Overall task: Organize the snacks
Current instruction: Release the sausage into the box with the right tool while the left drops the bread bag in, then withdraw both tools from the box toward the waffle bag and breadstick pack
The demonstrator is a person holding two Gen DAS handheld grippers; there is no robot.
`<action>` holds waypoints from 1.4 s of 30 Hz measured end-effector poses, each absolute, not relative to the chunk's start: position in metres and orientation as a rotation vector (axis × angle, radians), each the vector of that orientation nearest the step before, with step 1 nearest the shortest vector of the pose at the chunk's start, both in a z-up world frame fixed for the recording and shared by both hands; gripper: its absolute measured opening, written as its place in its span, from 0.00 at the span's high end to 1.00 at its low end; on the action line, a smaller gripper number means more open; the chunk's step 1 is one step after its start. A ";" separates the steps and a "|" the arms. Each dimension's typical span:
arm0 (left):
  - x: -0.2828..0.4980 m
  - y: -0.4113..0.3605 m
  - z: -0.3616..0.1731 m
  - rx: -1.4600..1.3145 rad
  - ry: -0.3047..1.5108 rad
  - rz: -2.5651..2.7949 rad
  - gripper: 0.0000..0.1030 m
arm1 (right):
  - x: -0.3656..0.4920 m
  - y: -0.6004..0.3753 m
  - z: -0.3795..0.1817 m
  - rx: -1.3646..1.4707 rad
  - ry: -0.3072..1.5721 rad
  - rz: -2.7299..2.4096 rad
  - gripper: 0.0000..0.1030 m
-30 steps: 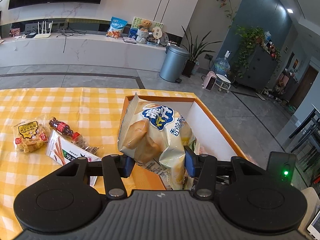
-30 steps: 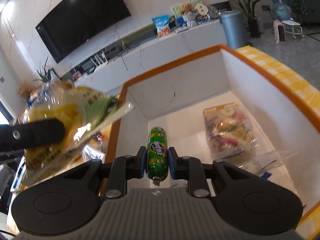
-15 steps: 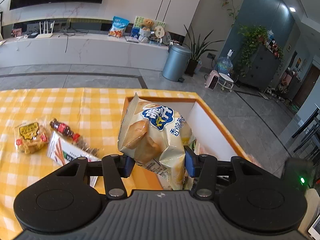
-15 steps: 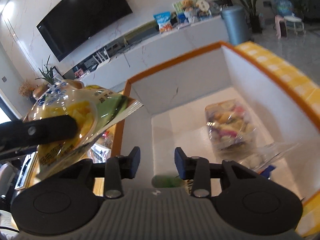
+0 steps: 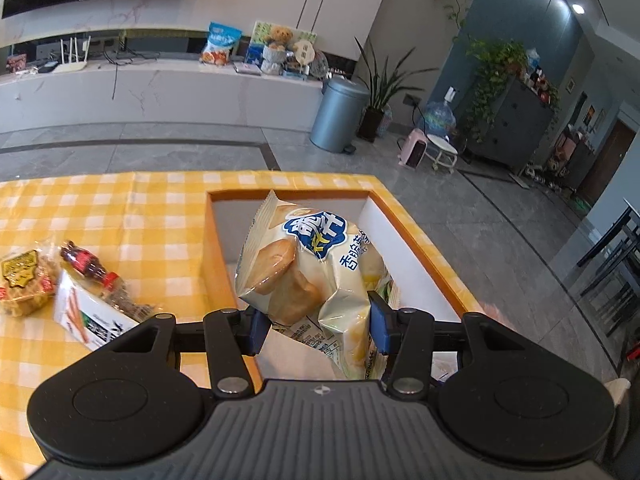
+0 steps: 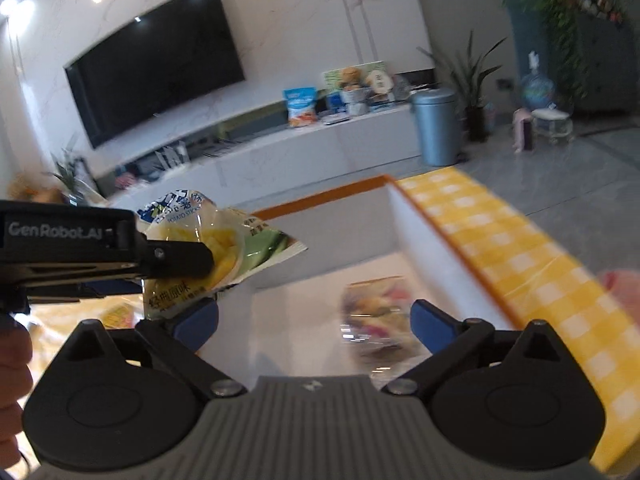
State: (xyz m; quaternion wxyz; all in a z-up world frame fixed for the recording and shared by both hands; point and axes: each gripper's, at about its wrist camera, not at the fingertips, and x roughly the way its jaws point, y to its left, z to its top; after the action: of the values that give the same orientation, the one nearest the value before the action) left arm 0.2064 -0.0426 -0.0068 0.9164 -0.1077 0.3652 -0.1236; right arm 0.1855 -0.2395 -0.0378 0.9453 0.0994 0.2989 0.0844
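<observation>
Box [image 6: 404,216] floor lies open beside the clear packet [image 6: 374,320] (chip bag [image 5: 312,264] overhangs its near edge).

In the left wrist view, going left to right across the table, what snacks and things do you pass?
Yellow cracker packet → cola-bottle gummy pack → white stick-snack box → orange-rimmed box, over which the left gripper holds the potato stick bag.

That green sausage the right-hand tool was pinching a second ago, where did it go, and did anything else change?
The right gripper let it go into the orange-rimmed box; its jaws are opening, nothing between them, and the sausage is out of view. The view has tipped upward. The left gripper stays clamped on the potato-stick bag over the box.
</observation>
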 end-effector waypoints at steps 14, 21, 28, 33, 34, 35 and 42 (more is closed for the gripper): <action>0.232 -0.064 -0.049 -0.179 0.888 -0.260 0.45 | 0.196 -0.251 -0.053 0.205 0.680 0.070 0.03; 0.233 -0.066 -0.051 -0.161 0.885 -0.271 0.44 | 0.199 -0.257 -0.057 0.218 0.709 0.043 0.03; 0.231 -0.066 -0.049 -0.159 0.879 -0.326 0.16 | 0.198 -0.258 -0.056 0.195 0.716 -0.015 0.03; 0.223 -0.058 -0.044 -0.199 0.838 -0.329 0.10 | 0.192 -0.266 -0.050 0.206 0.701 -0.011 0.03; 0.222 -0.056 -0.043 -0.193 0.828 -0.330 0.10 | 0.190 -0.267 -0.049 0.202 0.694 -0.006 0.03; 0.221 -0.056 -0.042 -0.183 0.822 -0.319 0.10 | 0.189 -0.268 -0.047 0.199 0.691 0.004 0.03; 0.219 -0.042 -0.034 -0.309 0.782 -0.315 0.08 | 0.167 -0.278 -0.023 0.274 0.541 0.103 0.03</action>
State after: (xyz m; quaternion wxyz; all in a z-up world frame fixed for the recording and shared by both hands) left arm 0.2189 -0.0418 -0.0336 0.9008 -0.1494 0.3781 -0.1523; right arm 0.1674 -0.2785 -0.0226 0.9531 0.1349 0.2663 0.0506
